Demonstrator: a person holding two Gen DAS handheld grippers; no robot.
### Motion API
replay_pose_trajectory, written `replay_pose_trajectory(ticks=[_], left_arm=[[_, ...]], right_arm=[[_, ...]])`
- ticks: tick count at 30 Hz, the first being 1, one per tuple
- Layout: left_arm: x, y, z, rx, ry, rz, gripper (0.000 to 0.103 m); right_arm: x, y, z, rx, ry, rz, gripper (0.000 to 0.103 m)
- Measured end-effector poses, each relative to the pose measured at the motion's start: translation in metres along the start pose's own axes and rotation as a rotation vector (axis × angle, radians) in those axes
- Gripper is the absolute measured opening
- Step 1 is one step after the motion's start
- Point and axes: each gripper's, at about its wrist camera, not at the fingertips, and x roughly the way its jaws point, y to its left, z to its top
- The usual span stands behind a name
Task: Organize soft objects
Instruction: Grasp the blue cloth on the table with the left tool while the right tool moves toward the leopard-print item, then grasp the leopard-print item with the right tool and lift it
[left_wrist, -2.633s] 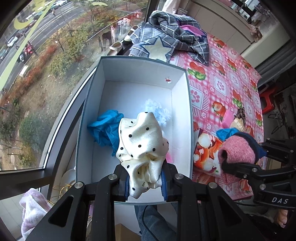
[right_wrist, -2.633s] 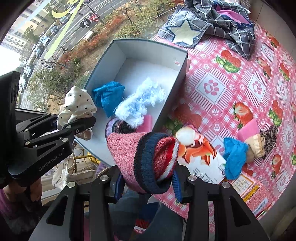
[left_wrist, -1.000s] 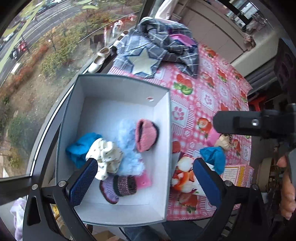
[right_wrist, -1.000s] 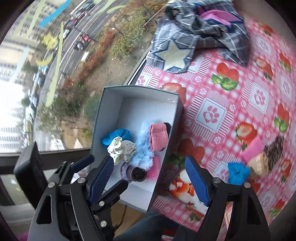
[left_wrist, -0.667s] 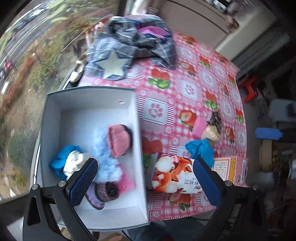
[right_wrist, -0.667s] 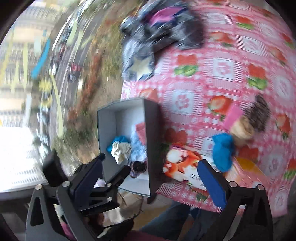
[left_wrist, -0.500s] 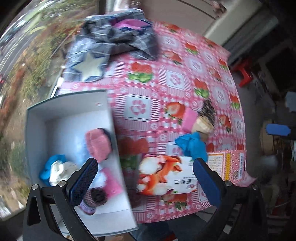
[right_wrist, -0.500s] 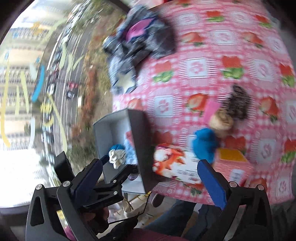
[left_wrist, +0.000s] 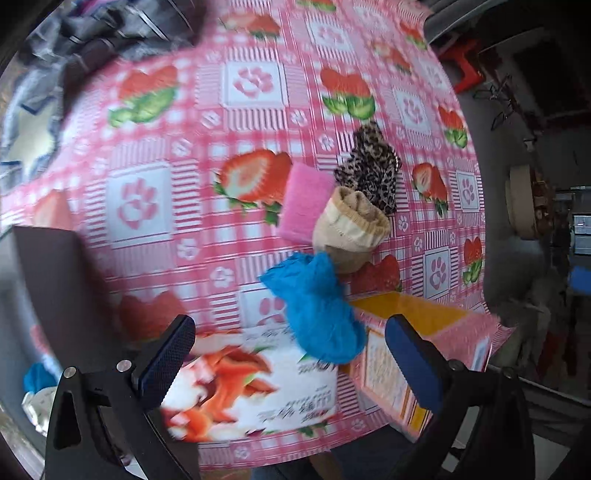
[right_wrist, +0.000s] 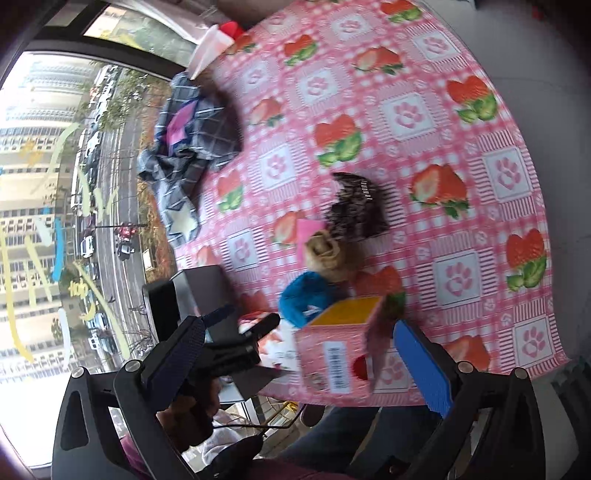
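Note:
My left gripper (left_wrist: 291, 363) is open and empty, above a blue cloth (left_wrist: 317, 306) that lies on the pink strawberry tablecloth (left_wrist: 240, 81). Beyond the cloth sit a beige rolled sock (left_wrist: 351, 229), a pink sponge (left_wrist: 304, 201) and a leopard-print piece (left_wrist: 371, 173). My right gripper (right_wrist: 306, 363) is open and empty, high above the table's near edge. Its view shows the blue cloth (right_wrist: 304, 297), the beige sock (right_wrist: 325, 253) and the leopard-print piece (right_wrist: 356, 212). The grey box's wall (left_wrist: 62, 280) is at the left; soft items in it barely show.
A printed tissue pack (left_wrist: 251, 391) and a pink-and-yellow carton (right_wrist: 340, 347) lie at the near table edge. A plaid garment (right_wrist: 192, 140) is heaped at the far side by the window. The left gripper's body (right_wrist: 221, 354) appears in the right wrist view.
Both grippers let their soft items go into the box and opened. Both then swung right, away from the box, toward the items on the tablecloth; the left one has come low over the blue cloth.

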Motion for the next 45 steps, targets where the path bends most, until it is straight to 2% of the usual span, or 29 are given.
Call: replay_pose_trajectory(ticks=[3, 8, 10, 13, 16, 17, 18, 21, 34, 36, 38, 40, 42, 45], left_arm=[[0.020, -0.003, 0.010, -0.006, 0.081, -0.021, 0.103], [0.048, -0.002, 0.018, -0.052, 0.179, 0.011, 0.102], [0.056, -0.001, 0.020, -0.068, 0.205, -0.006, 0.095], [0.066, -0.003, 0.024, -0.074, 0.239, 0.014, 0.084], [0.077, -0.006, 0.024, -0.074, 0.284, 0.015, 0.060], [0.080, -0.007, 0.024, -0.075, 0.292, 0.014, 0.044], [0.081, -0.008, 0.023, -0.074, 0.296, 0.011, 0.033], [0.079, -0.010, 0.020, -0.070, 0.278, 0.009, 0.025], [0.023, 0.006, 0.010, -0.133, 0.082, 0.088, 0.025], [0.016, 0.006, 0.008, -0.133, 0.060, 0.105, 0.025], [0.007, 0.010, 0.007, -0.134, 0.040, 0.118, 0.025], [0.000, 0.013, 0.006, -0.134, 0.024, 0.116, 0.025], [-0.003, 0.012, 0.006, -0.129, 0.008, 0.124, 0.025], [-0.009, 0.012, 0.007, -0.134, -0.012, 0.121, 0.025]], right_arm=[[0.012, -0.021, 0.008, 0.017, 0.017, -0.014, 0.103], [0.038, -0.044, 0.024, 0.035, 0.056, -0.043, 0.103], [0.049, -0.049, 0.029, 0.035, 0.073, -0.051, 0.103], [0.064, -0.054, 0.036, 0.027, 0.101, -0.055, 0.103], [0.078, -0.053, 0.045, 0.001, 0.121, -0.073, 0.103], [0.083, -0.053, 0.049, -0.010, 0.126, -0.086, 0.103], [0.087, -0.052, 0.052, -0.016, 0.126, -0.094, 0.103], [0.100, -0.052, 0.065, -0.036, 0.127, -0.124, 0.103], [0.196, -0.038, 0.105, -0.181, 0.155, -0.320, 0.102], [0.204, -0.040, 0.105, -0.195, 0.167, -0.344, 0.083], [0.210, -0.040, 0.103, -0.203, 0.182, -0.348, 0.081], [0.210, -0.037, 0.099, -0.242, 0.172, -0.363, 0.071], [0.209, -0.033, 0.096, -0.265, 0.170, -0.341, 0.036], [0.201, -0.035, 0.094, -0.246, 0.157, -0.306, 0.021]])
